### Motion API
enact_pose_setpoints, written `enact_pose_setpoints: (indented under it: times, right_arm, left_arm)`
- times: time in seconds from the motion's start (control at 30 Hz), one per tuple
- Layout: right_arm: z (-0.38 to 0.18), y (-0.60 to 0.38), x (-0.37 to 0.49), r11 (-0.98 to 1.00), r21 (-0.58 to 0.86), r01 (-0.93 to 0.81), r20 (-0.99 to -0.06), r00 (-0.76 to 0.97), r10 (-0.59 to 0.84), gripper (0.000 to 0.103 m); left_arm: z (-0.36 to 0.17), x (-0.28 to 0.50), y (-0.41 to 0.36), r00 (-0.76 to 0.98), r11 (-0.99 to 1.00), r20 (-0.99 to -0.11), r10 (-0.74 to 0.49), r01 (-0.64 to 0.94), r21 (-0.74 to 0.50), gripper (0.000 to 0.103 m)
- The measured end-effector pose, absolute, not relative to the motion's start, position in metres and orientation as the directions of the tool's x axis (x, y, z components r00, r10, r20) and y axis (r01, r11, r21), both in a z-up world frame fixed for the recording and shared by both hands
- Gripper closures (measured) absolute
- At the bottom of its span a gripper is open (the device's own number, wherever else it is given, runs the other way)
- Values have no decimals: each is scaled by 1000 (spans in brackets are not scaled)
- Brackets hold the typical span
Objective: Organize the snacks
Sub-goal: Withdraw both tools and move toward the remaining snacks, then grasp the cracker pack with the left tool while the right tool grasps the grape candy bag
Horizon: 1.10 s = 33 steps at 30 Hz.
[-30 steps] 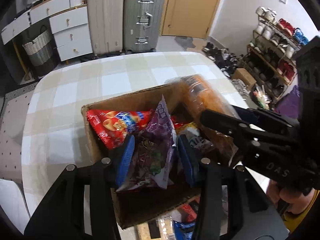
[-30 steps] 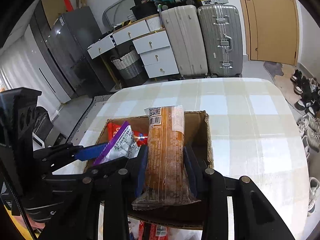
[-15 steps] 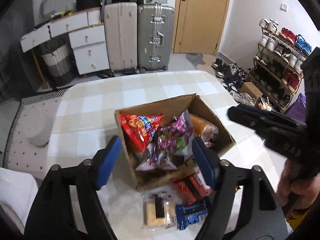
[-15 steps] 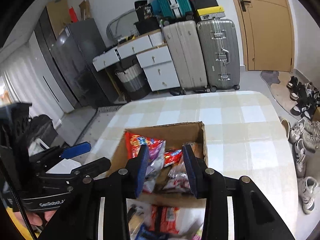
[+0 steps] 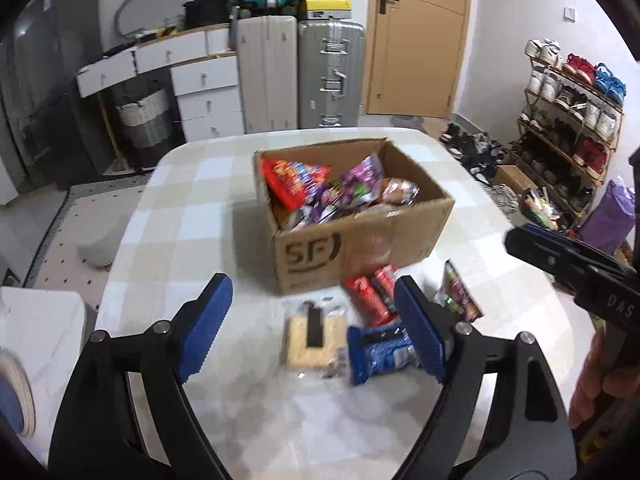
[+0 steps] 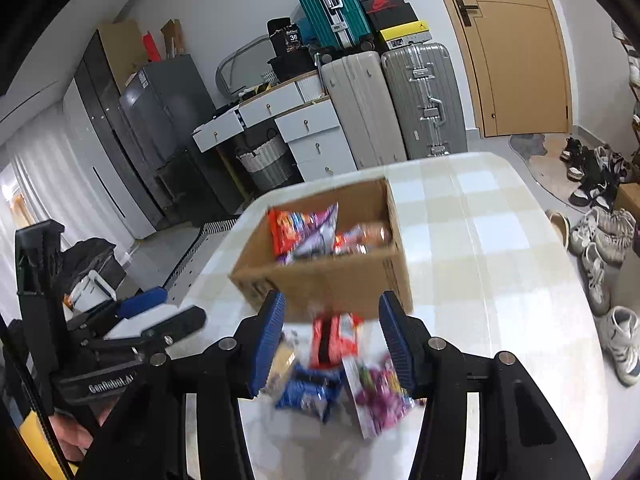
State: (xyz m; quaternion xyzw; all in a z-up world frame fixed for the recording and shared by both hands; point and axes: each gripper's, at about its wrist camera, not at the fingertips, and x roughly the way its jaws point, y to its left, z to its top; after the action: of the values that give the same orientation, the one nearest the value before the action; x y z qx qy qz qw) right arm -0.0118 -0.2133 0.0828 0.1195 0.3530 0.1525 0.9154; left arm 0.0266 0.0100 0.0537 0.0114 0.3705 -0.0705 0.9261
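A second ago the left gripper (image 5: 308,320) was clamped on a purple packet and the right gripper (image 6: 332,340) on a long orange packet, both over the cardboard box (image 5: 360,240). Now both packets are seen lying inside the box, beside a red bag (image 5: 292,180), and both grippers have been drawn back from it. The jaws of each are opening and nothing is held between them.

From left to right on the checked table (image 5: 180,220), in front of the box, four loose snacks are seen: a cracker pack (image 5: 314,340), a blue packet (image 5: 380,352), a red packet (image 5: 370,292) and a purple packet (image 5: 460,296).

The blue packet is partly covered by the left gripper's right finger. In the right wrist view the box and loose snacks are smeared by blur, so labels cannot be read. Only the edge of a hand (image 5: 596,384) is caught at the frame's right border.
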Motion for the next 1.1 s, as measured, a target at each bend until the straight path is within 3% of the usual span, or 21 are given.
enact_pose_setpoints:
  times: [0.1, 0.17, 0.23, 0.27, 0.33, 0.53, 0.7, 0.8, 0.97, 1.1]
  right_arm:
    - [71, -219, -33, 931, 314, -184, -604, 718, 345, 37]
    - [62, -223, -42, 938, 306, -162, -602, 730, 323, 20]
    - [53, -227, -45, 943, 299, -146, -606, 735, 306, 17]
    - [47, -227, -44, 943, 299, -147, -613, 728, 308, 17]
    - [36, -226, -39, 944, 288, -163, -636, 704, 316, 17]
    - [2, -217, -17, 964, 186, -189, -723, 639, 264, 17]
    - [-9, -214, -4, 966, 149, -213, -731, 634, 252, 17]
    - [-13, -206, -1, 965, 102, -243, -735, 635, 238, 17]
    - [-25, -208, 10, 965, 159, -211, -764, 592, 255, 17]
    - [-34, -204, 19, 964, 167, -206, -786, 562, 256, 28]
  left_arm:
    - [40, 12, 17, 712, 989, -689, -138, 133, -60, 19]
    - [28, 7, 21, 706, 988, -692, -153, 130, -85, 14]
    - [15, 4, 23, 705, 988, -693, -151, 119, -94, 8]
    - [9, 4, 24, 712, 992, -691, -124, 98, -77, 1]
    - [-1, 6, 27, 724, 998, -688, -56, 43, -36, 1]
    - [-30, 29, 32, 667, 996, -740, -84, 53, -65, 1]
    - [-52, 54, 32, 621, 998, -782, -48, 58, -14, 1]
    - [-53, 60, 37, 608, 997, -791, -70, 50, -51, 1]
    - [-48, 60, 40, 626, 994, -772, -106, 43, -101, 1]
    - [-55, 64, 34, 597, 995, -796, -97, 66, -72, 1]
